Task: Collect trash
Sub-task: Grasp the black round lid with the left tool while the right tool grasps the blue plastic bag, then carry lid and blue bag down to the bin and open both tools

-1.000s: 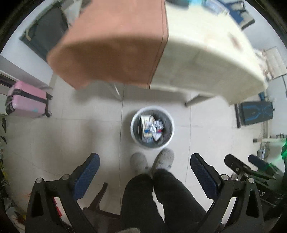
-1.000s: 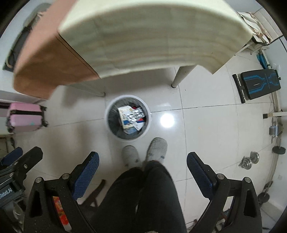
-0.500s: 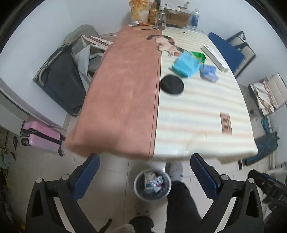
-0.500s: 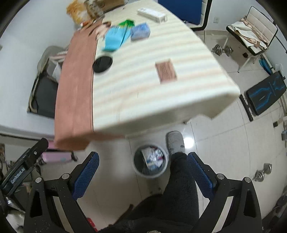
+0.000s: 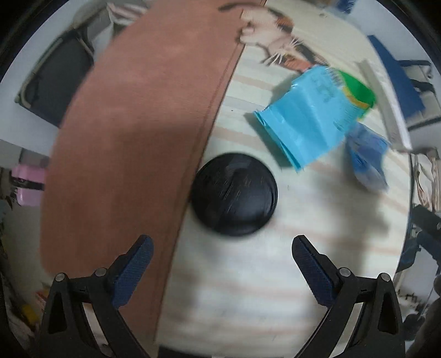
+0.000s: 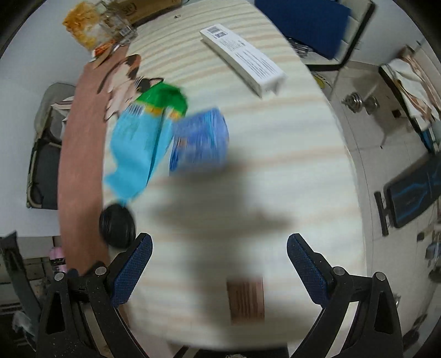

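Your left gripper hangs over the near part of the worktop with its blue-padded fingers spread wide and nothing between them. Your right gripper is just as wide apart and just as empty, above the pale striped cloth. Near your right gripper, a small brown patch lies flat on the cloth, a little to the right of centre.

Just beyond your left gripper sits a black round lid — it lies at the seam where the striped cloth meets the brown cloth that covers the left side of the worktop. From the right wrist view the same lid shows just left of the left finger.

Farther on, to the right of the lid, lies the trash: a crumpled light-blue wrapper with a green end, and right beside it a darker blue packet, blurred by motion — whether the two touch you cannot tell. A cat picture is printed on the cloth beyond the wrapper.

Farther still, on the right, a long white box lies flat on the stripes. At the far left corner stand a yellow-orange snack bag and a cardboard box.
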`<state>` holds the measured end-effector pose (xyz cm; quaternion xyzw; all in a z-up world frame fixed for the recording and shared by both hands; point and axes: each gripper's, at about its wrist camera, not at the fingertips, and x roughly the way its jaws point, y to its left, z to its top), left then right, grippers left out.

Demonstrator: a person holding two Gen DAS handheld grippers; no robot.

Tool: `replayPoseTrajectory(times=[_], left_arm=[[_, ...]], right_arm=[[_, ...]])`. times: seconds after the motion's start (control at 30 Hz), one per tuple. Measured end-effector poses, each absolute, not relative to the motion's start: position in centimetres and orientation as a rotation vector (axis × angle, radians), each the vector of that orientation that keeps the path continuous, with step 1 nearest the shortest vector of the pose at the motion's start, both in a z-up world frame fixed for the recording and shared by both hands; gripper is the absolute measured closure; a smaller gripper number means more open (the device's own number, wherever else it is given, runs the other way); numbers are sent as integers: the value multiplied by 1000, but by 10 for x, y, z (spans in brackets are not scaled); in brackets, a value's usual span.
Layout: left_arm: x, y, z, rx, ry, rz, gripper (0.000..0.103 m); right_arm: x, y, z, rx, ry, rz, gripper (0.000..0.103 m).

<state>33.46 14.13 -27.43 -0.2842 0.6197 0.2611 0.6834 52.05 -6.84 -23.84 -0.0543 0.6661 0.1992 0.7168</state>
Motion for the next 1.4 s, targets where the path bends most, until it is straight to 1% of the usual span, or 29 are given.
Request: replayPoseTrajectory(times=[0.1, 0.13, 0.17, 0.2, 0.3, 0.33, 0.4, 0.43, 0.47, 0.5, 0.53, 0.57, 0.6, 0.63, 0.77, 1.0, 1.17, 1.23, 1.4], left_arm=[[358, 154, -300, -667, 1430, 585, 1], [362, 157, -305, -669, 1440, 588, 3], [365, 159, -310, -668, 1447, 593, 11], [367, 161, -313, -667, 1452, 598, 16], [368, 162, -312, -653, 1435, 602, 16], [367, 163, -312, -649, 1433, 605, 17], [363, 163, -311, -652, 1428, 612, 17], [359, 163, -309, -649, 1424, 623, 17], [356, 163, -307, -648, 1419, 631, 17], [353, 163, -304, -650, 1412, 635, 17], [354, 164, -300, -648, 1407, 639, 17], [351, 163, -297, -641, 1404, 643, 17], [349, 162, -294, -636, 1401, 643, 17], [346, 161, -290, -625, 1397, 643, 17], [335, 155, -269, -591, 1359, 643, 17], [289, 135, -228, -589, 1277, 605, 17], [241, 117, -192, -586, 1188, 545, 17], [226, 106, -185, -575, 1161, 514, 17], [158, 91, -175, -549, 1123, 431, 17]], right_arm=[[559, -41, -264, -147, 1503, 446, 4], [565, -35, -269, -153, 1508, 446, 4], [573, -26, -278, -169, 1518, 448, 4], [577, -20, -285, -181, 1527, 448, 4], [584, 0, -306, -199, 1555, 461, 4], [585, 6, -312, -210, 1552, 467, 6], [582, 14, -314, -250, 1522, 453, 15], [580, 17, -312, -288, 1491, 440, 27], [578, 19, -309, -317, 1462, 439, 35], [577, 19, -307, -337, 1440, 431, 57], [577, 16, -306, -314, 1442, 445, 71], [578, 13, -305, -294, 1450, 451, 76], [578, 9, -304, -278, 1456, 450, 89], [578, 4, -302, -264, 1452, 448, 92], [570, -14, -286, -236, 1416, 468, 96], [528, -57, -256, -172, 1385, 497, 97], [468, -100, -228, -99, 1359, 514, 97], [445, -105, -220, -80, 1343, 520, 97], [354, -141, -197, -16, 1293, 519, 97]])
